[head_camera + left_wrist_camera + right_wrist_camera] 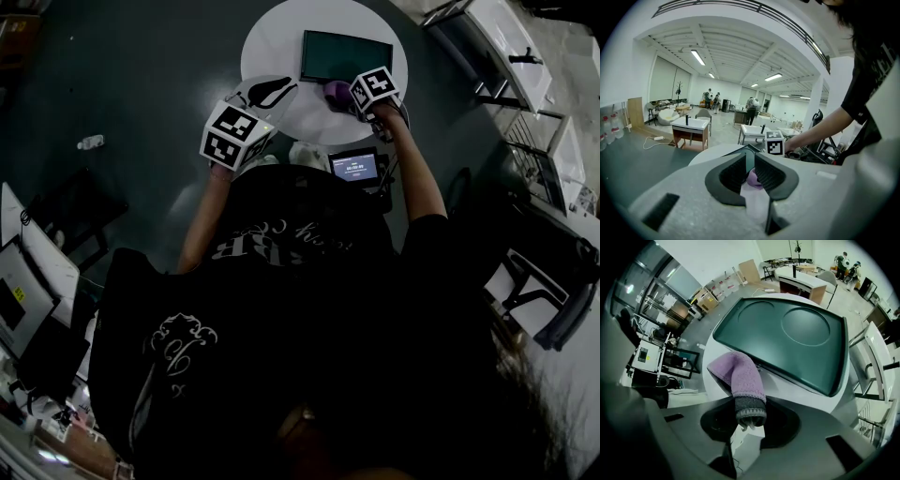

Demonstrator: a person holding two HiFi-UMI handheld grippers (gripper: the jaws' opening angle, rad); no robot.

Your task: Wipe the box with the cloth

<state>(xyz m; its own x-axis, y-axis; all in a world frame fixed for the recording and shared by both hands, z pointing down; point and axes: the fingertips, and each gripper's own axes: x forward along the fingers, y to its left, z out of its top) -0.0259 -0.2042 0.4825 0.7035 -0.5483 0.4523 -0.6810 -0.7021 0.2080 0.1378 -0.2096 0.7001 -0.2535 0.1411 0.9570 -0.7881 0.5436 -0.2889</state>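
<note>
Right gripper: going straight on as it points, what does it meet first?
The cloth it holds leads, and would likely meet the box's near edge first; depth is unclear, so maybe the table just short of it.

My cloth (740, 378) is lilac-purple fleece with a grey cuff edged in pale zigzag; the box (787, 338) is dark green, the round table (272, 47) white.
</note>
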